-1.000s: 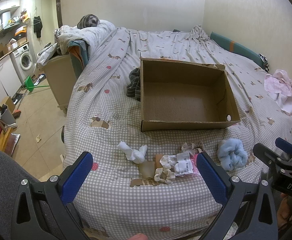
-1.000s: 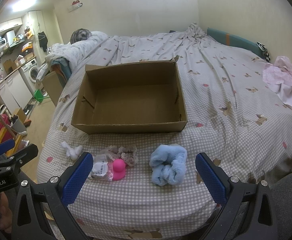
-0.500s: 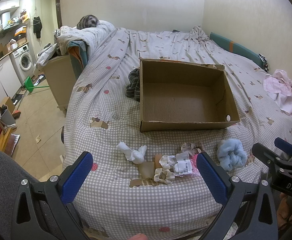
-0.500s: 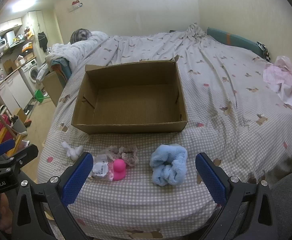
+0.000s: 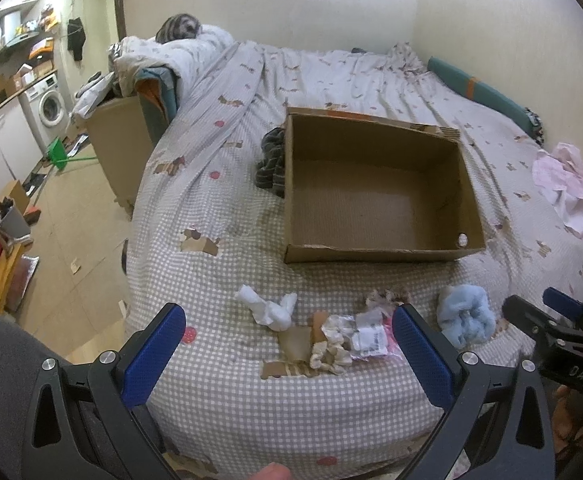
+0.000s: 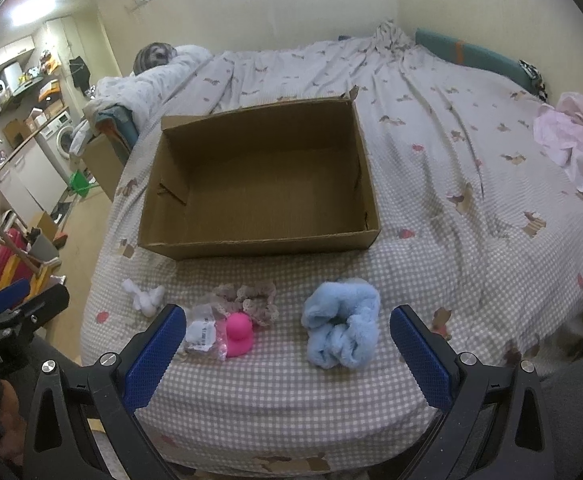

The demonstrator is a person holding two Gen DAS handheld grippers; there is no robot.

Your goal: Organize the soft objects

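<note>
Little has shifted since a second ago; left tool and right tool both gape wide, empty, over the bed's near edge; blue scrunchie, pink toy, white cloth lie before the empty cardboard box.

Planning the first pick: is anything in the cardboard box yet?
No, the box shows only its bare cardboard floor, while the blue scrunchie and pink toy lie on the bed in front of it.

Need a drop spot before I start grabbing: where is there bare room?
The cardboard box floor is bare. Open bedspread lies right of the blue scrunchie. Crowded: the strip from the white cloth to the pink toy.
</note>
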